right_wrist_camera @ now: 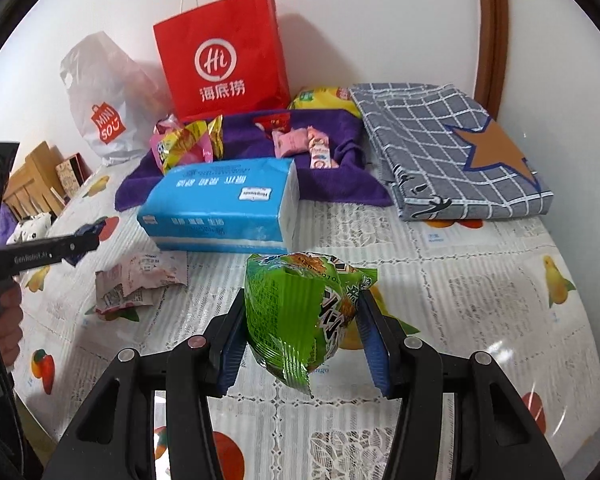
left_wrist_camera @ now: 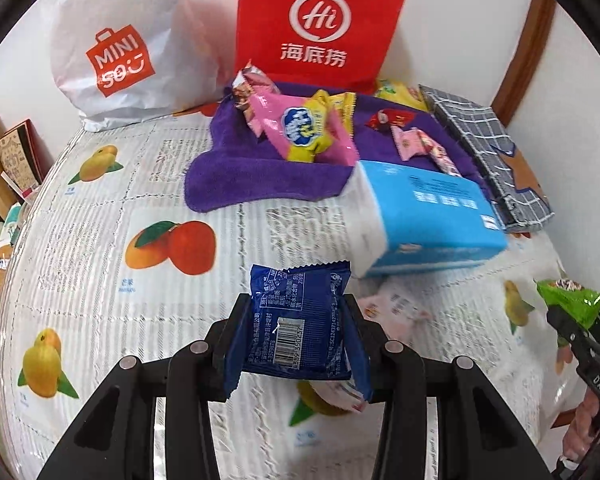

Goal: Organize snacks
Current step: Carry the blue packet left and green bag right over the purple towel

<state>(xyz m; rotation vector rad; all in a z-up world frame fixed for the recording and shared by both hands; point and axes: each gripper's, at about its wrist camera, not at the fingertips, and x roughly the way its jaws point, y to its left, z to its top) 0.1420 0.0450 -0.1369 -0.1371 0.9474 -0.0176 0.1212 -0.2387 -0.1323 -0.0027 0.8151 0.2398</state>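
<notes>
**Both grippers carry a snack packet above the table**

The left gripper is clamped on a blue snack packet. The right gripper is clamped on a green snack packet. At twelve o'clock lies a blue tissue pack; beyond it, more snacks sit on a purple towel.

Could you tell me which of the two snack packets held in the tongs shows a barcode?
The dark blue snack packet in the left tongs; the green snack packet in the right tongs shows none.
</notes>
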